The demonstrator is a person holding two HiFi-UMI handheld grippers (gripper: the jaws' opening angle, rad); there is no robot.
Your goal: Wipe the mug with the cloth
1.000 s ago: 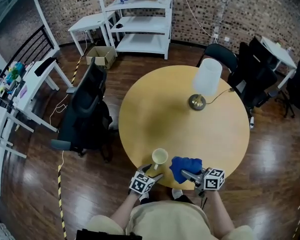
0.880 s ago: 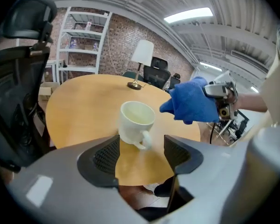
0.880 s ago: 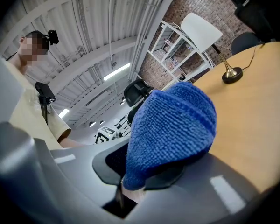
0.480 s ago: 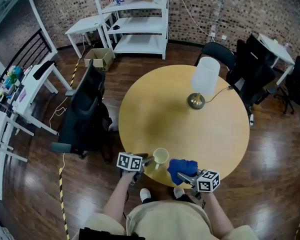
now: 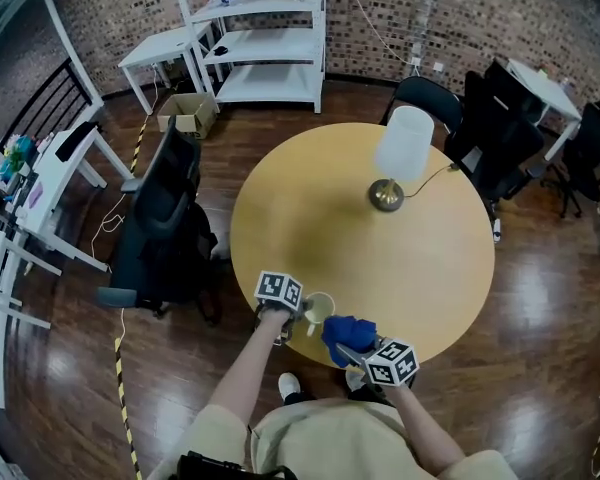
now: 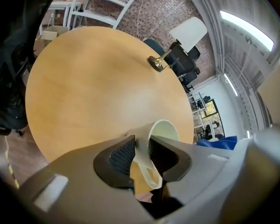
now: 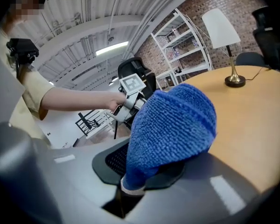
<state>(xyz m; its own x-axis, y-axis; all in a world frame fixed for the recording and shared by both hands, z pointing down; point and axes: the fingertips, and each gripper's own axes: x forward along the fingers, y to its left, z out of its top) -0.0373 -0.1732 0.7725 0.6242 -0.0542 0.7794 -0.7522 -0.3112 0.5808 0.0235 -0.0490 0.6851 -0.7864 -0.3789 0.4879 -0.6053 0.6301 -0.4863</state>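
brick walls (image 5: 480,18) and a dark wooden floor (image 5: 540,298) surround a round wooden table (image 5: 410,258). a lamp (image 5: 400,148) with a white shade stands on the table's far right part, its cord (image 5: 435,175) trailing toward the right edge, well apart from the work. the cream mug (image 5: 318,309) is close to the near edge, mouth up, and the blue cloth (image 5: 346,332) is just to its right, very nearly touching it. the left gripper (image 5: 298,315) comes at the mug from the left; in the left gripper view its jaws have just been closing and pinch the mug's handle (image 6: 144,164) between the two dark pads, only the handle's thickness keeping them apart. the right gripper (image 5: 355,350) has the cloth, bunched into a rounded wad; in the right gripper view the jaws are clamped on its lower end and the wad bulges up over them, blocking much of the table ahead. the person's arms (image 5: 245,388) reach in from the near side. off the table's left side a black office chair (image 5: 165,233) stands close to the rim, with a yellow-and-black strip (image 5: 120,368) on the floor near it. at the far left are a white shelf unit (image 5: 270,38), a small white table (image 5: 165,53) and a cardboard box (image 5: 183,114) on the floor. more black chairs (image 5: 500,133) crowd the far right side of the table.
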